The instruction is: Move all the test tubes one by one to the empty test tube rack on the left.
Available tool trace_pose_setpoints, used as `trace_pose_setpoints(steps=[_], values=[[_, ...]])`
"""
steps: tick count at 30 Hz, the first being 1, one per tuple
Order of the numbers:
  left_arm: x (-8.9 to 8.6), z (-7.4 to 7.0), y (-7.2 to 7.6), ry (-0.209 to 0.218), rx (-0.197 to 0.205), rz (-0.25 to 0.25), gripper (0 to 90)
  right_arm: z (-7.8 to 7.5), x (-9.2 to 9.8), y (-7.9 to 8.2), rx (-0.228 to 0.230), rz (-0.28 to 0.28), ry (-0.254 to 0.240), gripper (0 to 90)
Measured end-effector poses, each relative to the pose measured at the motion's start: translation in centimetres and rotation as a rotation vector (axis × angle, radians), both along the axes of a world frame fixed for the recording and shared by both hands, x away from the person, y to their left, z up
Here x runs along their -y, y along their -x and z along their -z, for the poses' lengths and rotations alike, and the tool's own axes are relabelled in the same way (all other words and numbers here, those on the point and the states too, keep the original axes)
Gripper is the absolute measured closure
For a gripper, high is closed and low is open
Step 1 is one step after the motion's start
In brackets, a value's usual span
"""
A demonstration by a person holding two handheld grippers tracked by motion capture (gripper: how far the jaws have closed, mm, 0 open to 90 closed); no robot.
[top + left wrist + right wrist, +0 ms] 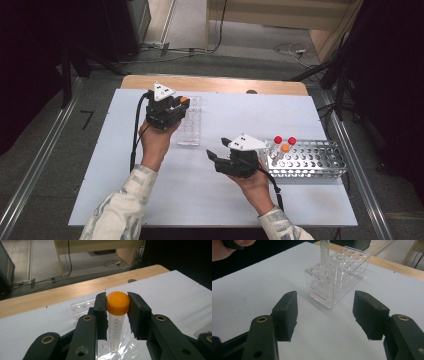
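L gripper (pixel 117 306) clamped on orange-cap tube (pixel 117 315) over clear rack (pixel 337 285); R gripper (pixel 325 315) wide open, empty; we keep tube vert., line tip w/ well, lower slow.

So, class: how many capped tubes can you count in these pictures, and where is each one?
4. One orange-capped tube is clamped in the left hand-held gripper over the clear rack; two red-capped and one orange-capped stand in the metal rack.

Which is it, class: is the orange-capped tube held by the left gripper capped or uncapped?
Capped. In the left gripper view the orange cap sits on top of the clear tube, and the left gripper clamps that cap between its jaws.
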State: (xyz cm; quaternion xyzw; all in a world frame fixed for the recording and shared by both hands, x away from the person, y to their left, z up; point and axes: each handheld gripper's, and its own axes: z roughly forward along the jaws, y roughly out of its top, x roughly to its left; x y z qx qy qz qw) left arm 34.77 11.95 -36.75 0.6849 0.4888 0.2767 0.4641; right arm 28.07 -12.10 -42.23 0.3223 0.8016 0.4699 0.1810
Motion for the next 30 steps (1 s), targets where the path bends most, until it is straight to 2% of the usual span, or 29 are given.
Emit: trace_pose_setpoints(steps=[12, 22, 30], values=[[1.0, 1.2, -1.0, -0.034, 0.003, -0.021, 70.8, -0.1, 0.4, 0.0, 0.008, 0.009, -0.003, 35.5], [1.5, 3.4, -1.1, -0.058, -0.024, -0.033, 70.5, 0.1, 0.6, -0.1, 0.006, 0.013, -0.003, 35.4], [1.5, 4.5, -1.1, -0.052, -0.049, -0.03, 69.5, 0.2, 0.4, 0.0, 0.004, 0.01, -0.002, 35.1]])
